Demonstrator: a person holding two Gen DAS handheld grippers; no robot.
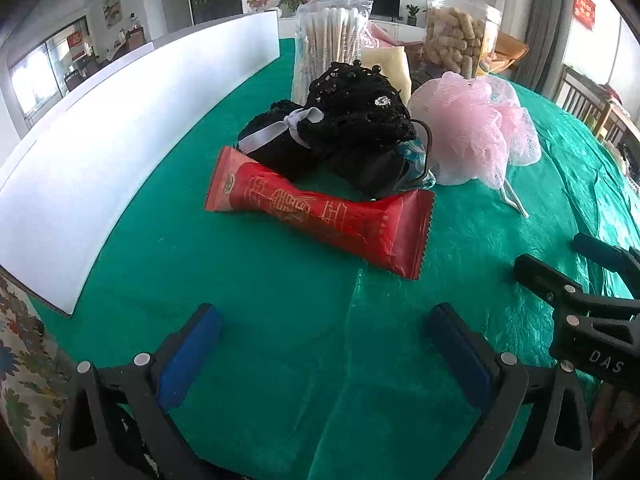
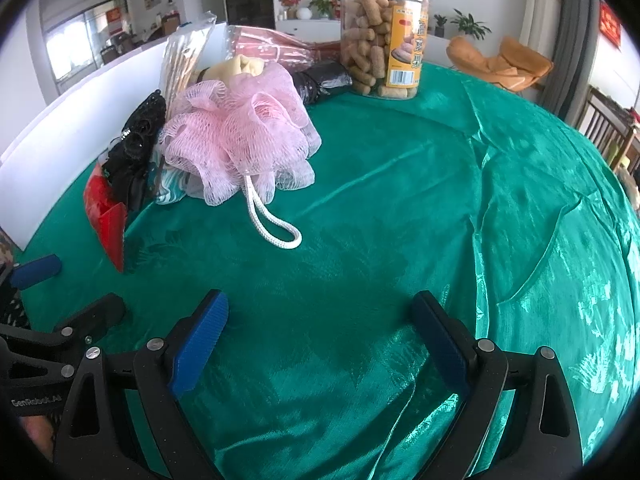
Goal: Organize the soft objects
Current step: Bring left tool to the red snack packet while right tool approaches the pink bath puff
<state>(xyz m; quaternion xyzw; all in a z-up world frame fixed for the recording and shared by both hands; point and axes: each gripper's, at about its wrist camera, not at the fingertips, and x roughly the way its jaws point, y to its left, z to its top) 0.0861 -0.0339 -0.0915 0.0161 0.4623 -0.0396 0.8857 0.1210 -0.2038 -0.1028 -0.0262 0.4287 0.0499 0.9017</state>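
A pink mesh bath pouf [image 1: 476,128] [image 2: 240,128] with a white cord loop [image 2: 276,232] lies on the green tablecloth [image 1: 280,340] [image 2: 400,208]. Beside it sit black lace fabric pieces [image 1: 352,124] [image 2: 136,148] with a grey ribbon and a red snack wrapper [image 1: 320,212] [image 2: 106,220]. A cream cloth [image 1: 388,68] [image 2: 240,66] lies behind. My left gripper [image 1: 324,328] is open and empty, short of the wrapper. My right gripper [image 2: 320,320] is open and empty, right of the pile; it also shows in the left wrist view [image 1: 560,264].
A bag of cotton swabs [image 1: 328,40] [image 2: 184,56] and a clear jar of snacks [image 1: 460,36] [image 2: 384,36] stand at the back. A white board [image 1: 100,148] runs along the left edge. A dark folded item [image 2: 324,78] lies by the jar.
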